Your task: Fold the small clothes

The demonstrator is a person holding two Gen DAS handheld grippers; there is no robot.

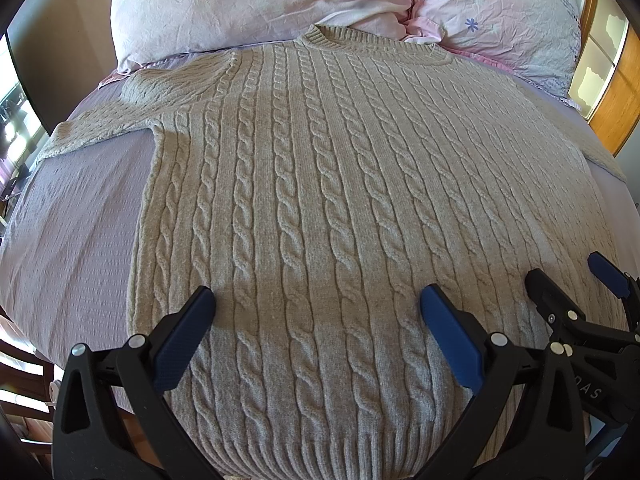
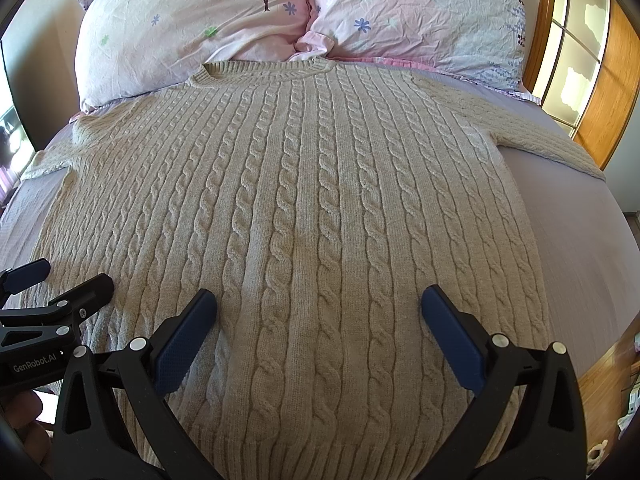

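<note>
A beige cable-knit sweater (image 1: 320, 184) lies flat, front up, on a lilac bed sheet, collar toward the pillows and hem nearest me; it also fills the right wrist view (image 2: 304, 208). Both sleeves stretch out sideways. My left gripper (image 1: 318, 300) is open and empty, hovering over the lower body of the sweater near the hem. My right gripper (image 2: 318, 300) is open and empty too, over the lower body a little further right. The right gripper shows at the right edge of the left wrist view (image 1: 568, 280), and the left gripper at the left edge of the right wrist view (image 2: 68, 280).
Two pink floral pillows (image 1: 256, 4) (image 2: 416, 16) lie at the head of the bed. The lilac sheet (image 1: 72, 224) shows on both sides of the sweater. A wooden-framed window (image 2: 576, 64) stands at the right. Wooden floor (image 2: 604, 384) lies past the bed's right edge.
</note>
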